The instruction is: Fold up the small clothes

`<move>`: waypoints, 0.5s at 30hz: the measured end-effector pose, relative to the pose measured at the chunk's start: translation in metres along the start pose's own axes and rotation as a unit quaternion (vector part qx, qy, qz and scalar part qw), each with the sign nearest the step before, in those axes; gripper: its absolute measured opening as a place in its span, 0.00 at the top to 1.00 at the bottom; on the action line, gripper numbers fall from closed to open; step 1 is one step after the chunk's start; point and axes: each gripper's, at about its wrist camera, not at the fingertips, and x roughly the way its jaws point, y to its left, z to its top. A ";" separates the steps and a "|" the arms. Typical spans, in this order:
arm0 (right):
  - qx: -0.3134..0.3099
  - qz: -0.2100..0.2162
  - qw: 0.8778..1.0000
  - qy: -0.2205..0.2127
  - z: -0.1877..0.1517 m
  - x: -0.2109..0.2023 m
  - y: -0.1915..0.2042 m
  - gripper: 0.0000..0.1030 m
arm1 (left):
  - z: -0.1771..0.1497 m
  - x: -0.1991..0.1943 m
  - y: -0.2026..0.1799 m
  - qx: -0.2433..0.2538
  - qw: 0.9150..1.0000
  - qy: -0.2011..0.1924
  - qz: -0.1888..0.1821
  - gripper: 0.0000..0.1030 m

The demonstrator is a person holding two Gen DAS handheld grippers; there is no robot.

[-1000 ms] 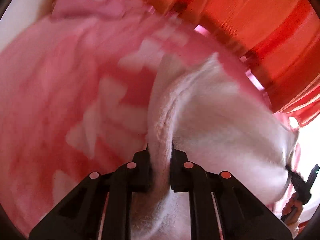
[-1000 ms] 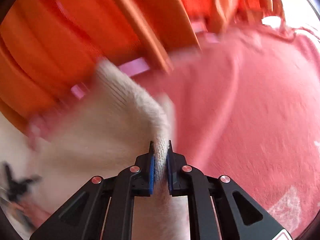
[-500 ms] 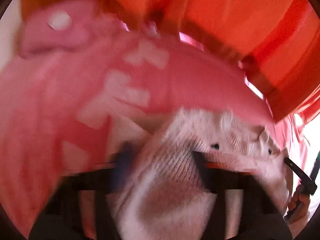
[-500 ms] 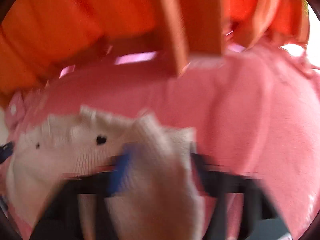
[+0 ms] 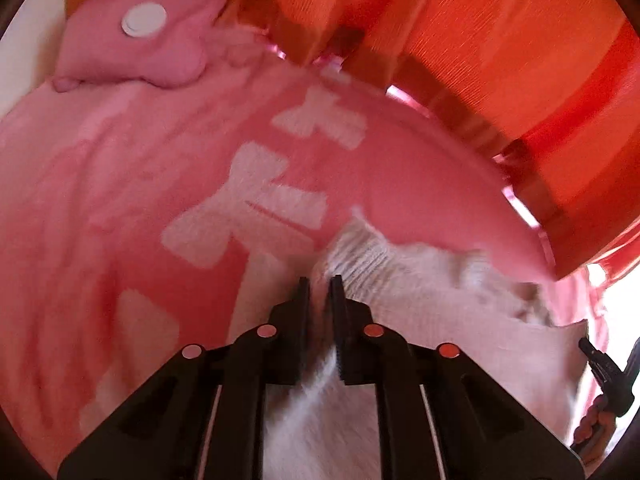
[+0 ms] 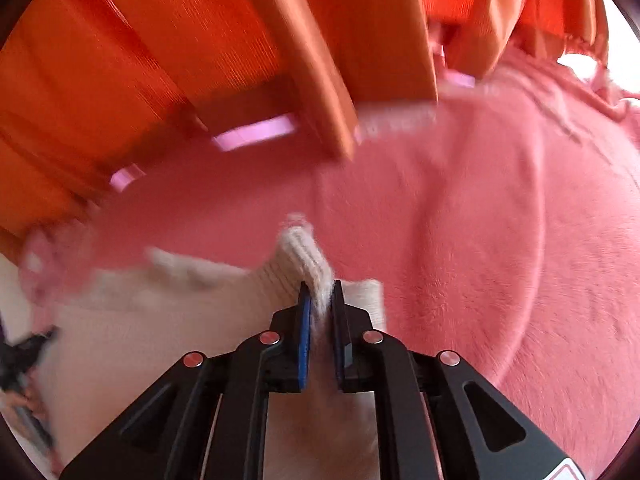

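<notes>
Cream knit, a small ribbed garment (image 5: 404, 292), is what the step turns on, and the pink blanket (image 5: 132, 208) with pale bow shapes serves as the landmark throughout. From the left wrist view, the left hand-held gripper (image 5: 319, 292) is clenched on a pinch of that knit, the fabric running down between its jaws, and the log suggests they have eased slightly apart in the last half second without letting go. It points steeply down at the blanket, with the garment spread to its right over the blanket, short of the orange curtain (image 5: 500, 52) along the blanket's far edge; a pink cushion (image 5: 140, 48) sits at the blanket's far left corner. At the right edge of this view the other gripper shows above the blanket's near side, in a person's hand. From the right wrist view, the right hand-held gripper (image 6: 319, 300) is likewise clamped on a ribbed corner, its jaws also a touch wider than a moment ago, aimed downward with the knit trailing left across the blanket (image 6: 500, 240). To fold well, judging from this, both pinches should travel together at one height, keeping the edge between them taut, and lay it flat on the blanket before releasing. Uneven pull would skew the crease.
</notes>
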 end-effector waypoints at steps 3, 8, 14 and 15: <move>-0.041 -0.013 0.999 -0.027 -0.033 -0.058 0.006 0.68 | -0.021 -0.057 -0.005 0.020 0.999 -0.038 0.001 0.74; 0.011 -0.017 0.999 0.048 -0.126 -0.072 -0.035 0.41 | -0.090 -0.102 0.019 -0.006 1.000 -0.016 0.006 0.27; 0.093 0.061 0.990 0.087 -0.159 -0.047 -0.040 0.40 | -0.143 -0.083 0.057 -0.146 0.989 0.009 -0.005 0.28; 0.088 0.059 0.991 0.083 -0.153 -0.043 -0.033 0.40 | -0.136 -0.082 0.054 -0.150 0.989 0.003 -0.007 0.32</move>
